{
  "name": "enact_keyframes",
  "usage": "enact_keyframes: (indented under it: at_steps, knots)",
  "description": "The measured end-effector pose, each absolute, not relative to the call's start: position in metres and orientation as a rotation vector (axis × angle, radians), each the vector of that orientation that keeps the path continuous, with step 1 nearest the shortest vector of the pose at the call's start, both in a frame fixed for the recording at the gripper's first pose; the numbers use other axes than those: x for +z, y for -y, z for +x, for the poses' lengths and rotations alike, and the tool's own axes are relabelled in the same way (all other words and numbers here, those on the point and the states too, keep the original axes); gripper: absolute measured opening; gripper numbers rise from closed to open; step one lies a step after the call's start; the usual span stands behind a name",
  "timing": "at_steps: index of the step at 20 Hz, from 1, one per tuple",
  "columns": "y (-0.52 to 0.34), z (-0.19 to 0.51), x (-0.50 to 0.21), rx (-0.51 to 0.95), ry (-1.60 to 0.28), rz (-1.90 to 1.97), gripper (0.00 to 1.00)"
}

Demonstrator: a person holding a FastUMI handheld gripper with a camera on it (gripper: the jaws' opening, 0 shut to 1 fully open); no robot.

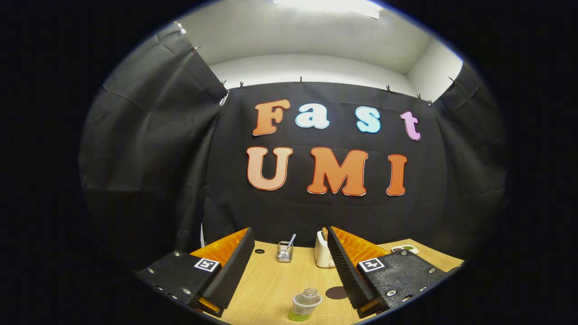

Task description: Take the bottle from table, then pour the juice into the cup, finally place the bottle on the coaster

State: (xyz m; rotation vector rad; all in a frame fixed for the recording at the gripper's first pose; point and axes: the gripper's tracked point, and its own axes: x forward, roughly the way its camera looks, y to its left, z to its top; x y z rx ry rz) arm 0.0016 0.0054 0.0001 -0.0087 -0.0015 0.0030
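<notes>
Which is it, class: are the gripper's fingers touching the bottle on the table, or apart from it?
Apart. In the gripper view the fingers stand wide open, and bare table shows on both sides of the bottle, which lies low between them.

- The bottle (305, 305), down between the fingers, is seen from above, so its base is cut off and the juice level can't really be judged.
- The coaster (336, 293) is partly covered by the right finger.
- The white toaster-like thing (322, 255) beyond the fingers is half hidden by that same finger.
- What's kept in the little wire holder (284, 252) is too small to be made out.
- The flat item (405, 248) past the right finger can't be identified.
</notes>
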Motion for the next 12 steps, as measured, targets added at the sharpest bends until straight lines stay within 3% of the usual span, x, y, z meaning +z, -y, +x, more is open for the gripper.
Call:
enact_keyframes:
  at_steps: [12]
  knots:
    - [-0.0107, 0.0038, -0.0024, 0.016, -0.004, -0.009, 0.96]
